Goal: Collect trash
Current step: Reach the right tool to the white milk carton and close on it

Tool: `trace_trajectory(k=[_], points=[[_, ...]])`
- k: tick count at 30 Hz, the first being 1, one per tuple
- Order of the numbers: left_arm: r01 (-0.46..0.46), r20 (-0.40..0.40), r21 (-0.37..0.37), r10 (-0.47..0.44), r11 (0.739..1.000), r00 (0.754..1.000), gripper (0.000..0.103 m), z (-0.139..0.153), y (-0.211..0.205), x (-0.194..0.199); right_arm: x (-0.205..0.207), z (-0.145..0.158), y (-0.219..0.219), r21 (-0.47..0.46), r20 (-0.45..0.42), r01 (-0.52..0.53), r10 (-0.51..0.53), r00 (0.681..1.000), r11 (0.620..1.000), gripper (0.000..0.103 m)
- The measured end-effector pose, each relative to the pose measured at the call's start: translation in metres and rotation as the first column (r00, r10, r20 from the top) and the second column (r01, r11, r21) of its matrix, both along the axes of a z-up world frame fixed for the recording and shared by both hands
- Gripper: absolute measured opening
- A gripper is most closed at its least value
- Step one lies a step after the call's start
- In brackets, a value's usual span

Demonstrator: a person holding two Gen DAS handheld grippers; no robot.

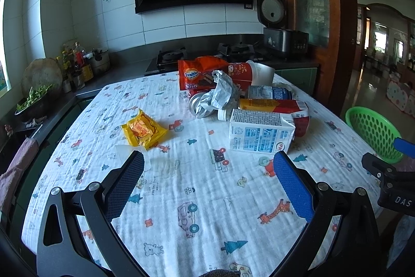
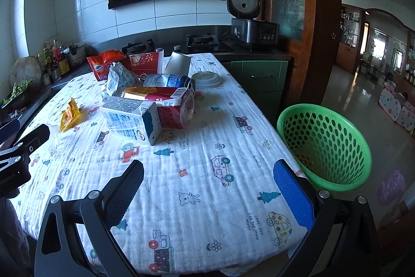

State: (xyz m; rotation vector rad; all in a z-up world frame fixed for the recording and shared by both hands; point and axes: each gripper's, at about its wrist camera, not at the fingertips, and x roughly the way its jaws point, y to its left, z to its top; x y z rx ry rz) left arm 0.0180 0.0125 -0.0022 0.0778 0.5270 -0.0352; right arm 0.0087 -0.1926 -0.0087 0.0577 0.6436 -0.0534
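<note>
A cartoon-print tablecloth is covering the kitchen table beneath both grippers. The left gripper and right gripper are hovering with fingers spread, gripping nothing. Ahead, the trash pile is lying with a milk carton nearest; the green basket is sitting right of the right gripper.

Desk cloth: white, printed with cars, trees and giraffes. Basket: green, perforated. Carton: white with blue print. Wrapper: yellow. Snack bag: orange-red. Gripper pads: blue.
</note>
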Motion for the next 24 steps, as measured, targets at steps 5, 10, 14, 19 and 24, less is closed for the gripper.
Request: trace_trajectory(k=[5,10,14,19,24], points=[[-0.016,-0.014,-0.007,0.016,1.000,1.000,0.098,-0.002,0.009,0.007,0.007,-0.001,0.003,0.009,-0.007,-0.035,0.035,0.999,0.999,0.097],[-0.037,-0.014,-0.005,0.037,0.999,0.999,0.098,-0.001,0.019,0.012,0.019,0.000,0.008,0.011,-0.014,-0.084,0.084,0.996,0.996,0.097],[-0.053,-0.021,-0.009,0.052,0.999,0.998,0.098,0.001,0.027,0.020,0.028,0.002,0.015,0.002,-0.017,-0.124,0.124,0.992,0.992,0.096],[-0.060,-0.031,-0.003,0.060,0.998,0.998,0.098,0.001,0.034,0.030,0.041,0.005,0.020,-0.003,-0.023,-0.175,0.175,0.984,0.985,0.096],[-0.076,-0.044,-0.014,0.076,0.997,0.996,0.098,0.002,0.046,0.041,0.056,0.011,0.026,-0.010,-0.027,-0.239,0.239,0.971,0.971,0.094]])
